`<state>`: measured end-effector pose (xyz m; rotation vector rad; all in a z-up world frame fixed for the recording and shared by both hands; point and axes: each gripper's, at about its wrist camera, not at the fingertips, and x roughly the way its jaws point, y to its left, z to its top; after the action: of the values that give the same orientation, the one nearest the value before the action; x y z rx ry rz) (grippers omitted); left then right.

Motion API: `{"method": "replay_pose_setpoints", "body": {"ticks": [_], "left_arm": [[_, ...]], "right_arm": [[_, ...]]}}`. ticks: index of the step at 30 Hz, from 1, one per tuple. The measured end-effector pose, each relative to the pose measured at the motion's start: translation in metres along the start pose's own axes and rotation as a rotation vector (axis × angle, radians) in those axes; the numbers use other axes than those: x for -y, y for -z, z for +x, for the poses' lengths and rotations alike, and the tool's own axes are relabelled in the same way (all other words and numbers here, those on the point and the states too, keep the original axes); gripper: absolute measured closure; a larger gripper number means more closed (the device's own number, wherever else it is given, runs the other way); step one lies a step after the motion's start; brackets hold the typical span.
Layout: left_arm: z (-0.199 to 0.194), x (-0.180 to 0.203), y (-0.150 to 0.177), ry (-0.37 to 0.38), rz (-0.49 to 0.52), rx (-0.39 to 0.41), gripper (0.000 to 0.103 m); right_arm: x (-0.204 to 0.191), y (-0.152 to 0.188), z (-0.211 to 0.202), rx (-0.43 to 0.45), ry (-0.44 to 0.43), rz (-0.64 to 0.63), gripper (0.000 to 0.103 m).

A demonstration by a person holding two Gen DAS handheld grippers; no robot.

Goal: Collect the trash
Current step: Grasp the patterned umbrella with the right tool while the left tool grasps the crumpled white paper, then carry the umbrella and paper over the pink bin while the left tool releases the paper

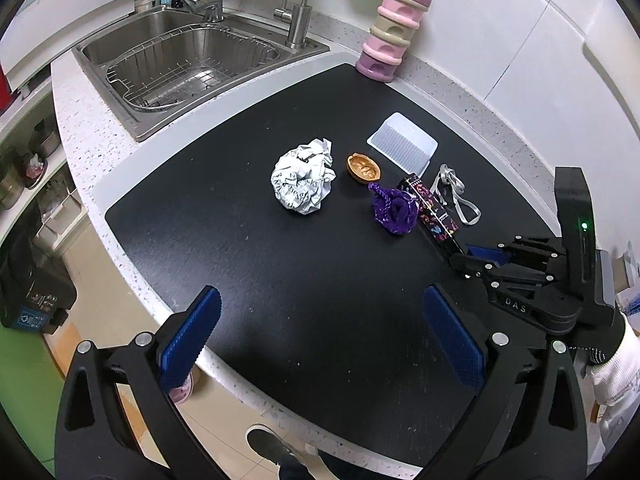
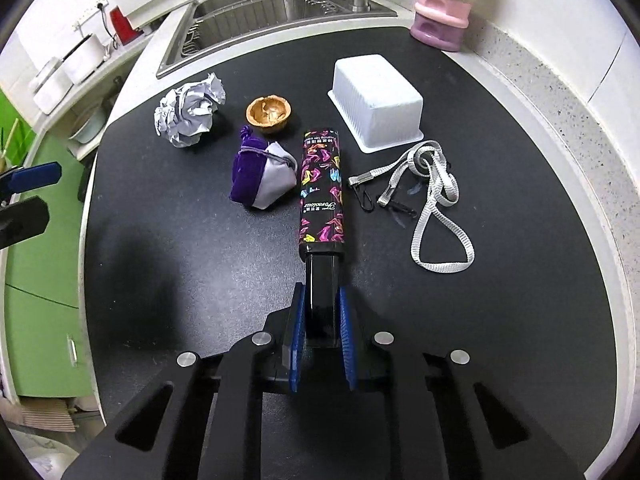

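trash: a paper ball (image 2: pixel 189 114), a nutshell (image 2: pixel 269 114), a pouch (image 2: pixel 262 178), a patterned tube (image 2: pixel 321 188) and a strap (image 2: pixel 434 196) are laid on the black mat (image 2: pixel 200 280) beside the sink (image 2: pixel 280 12); an upturned white tub (image 2: pixel 376 100) is set just behind the tube.
right gripper (image 2: pixel 321 332): the blue pads are closed down on the tube's plain black end, seen in both views; the tube is still lying flat on the mat.
left gripper (image 1: pixel 320 344): the jaws are spread wide over the mat's near edge, with nothing between them.
grip risk: only the end of the tube is pinched, so the long patterned part may droop or swing when lifted, and the glossy black end could slide out of the pads.
telescoping risk: the black end looks like a narrower section set into the patterned sleeve; if so, it may be pulled out and the sleeve left behind. this is judged, not seen.
neighbour risk: the pouch lies just beside the tube on one side and the strap's clips near it on the other; a swinging tube could knock or drag them.
bin: no open bin is made out on the counter; where the trash is to go cannot be told.
sorting risk: which items count as trash cannot be told for certain.
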<state>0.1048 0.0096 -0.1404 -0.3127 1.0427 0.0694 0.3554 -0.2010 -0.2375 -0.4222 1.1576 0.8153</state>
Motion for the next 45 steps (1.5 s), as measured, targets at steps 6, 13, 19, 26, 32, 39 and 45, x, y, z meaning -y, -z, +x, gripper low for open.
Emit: {"method": "replay_pose_setpoints", "body": {"ticks": [6,13,19,26,32,39,45], "left_arm": [[0.007,0.003,-0.01,-0.001,0.018,0.001,0.004],[0.021,0.005,-0.026,-0.006,0.058,-0.003,0.004],[0.044,0.004,-0.045,-0.029,0.091,-0.019,0.004],[0.074,-0.005,-0.065,-0.071,0.1,-0.037,0.004],[0.09,-0.009,-0.071,-0.087,0.101,-0.044,0.004],[0.1,-0.013,-0.07,-0.079,0.077,-0.078,0.063],[0.088,-0.014,-0.068,-0.077,0.074,-0.052,0.065]], "right_arm": [[-0.001,-0.003,-0.014,0.022,-0.01,0.01,0.087],[0.001,-0.009,-0.039,0.057,-0.023,0.03,0.087],[0.007,-0.011,-0.049,0.079,-0.038,0.056,0.087],[0.014,-0.008,-0.054,0.086,-0.043,0.068,0.087],[0.02,-0.004,-0.055,0.086,-0.043,0.077,0.087],[0.022,-0.004,-0.057,0.091,-0.043,0.077,0.087],[0.019,-0.005,-0.062,0.103,-0.042,0.069,0.087]]}}
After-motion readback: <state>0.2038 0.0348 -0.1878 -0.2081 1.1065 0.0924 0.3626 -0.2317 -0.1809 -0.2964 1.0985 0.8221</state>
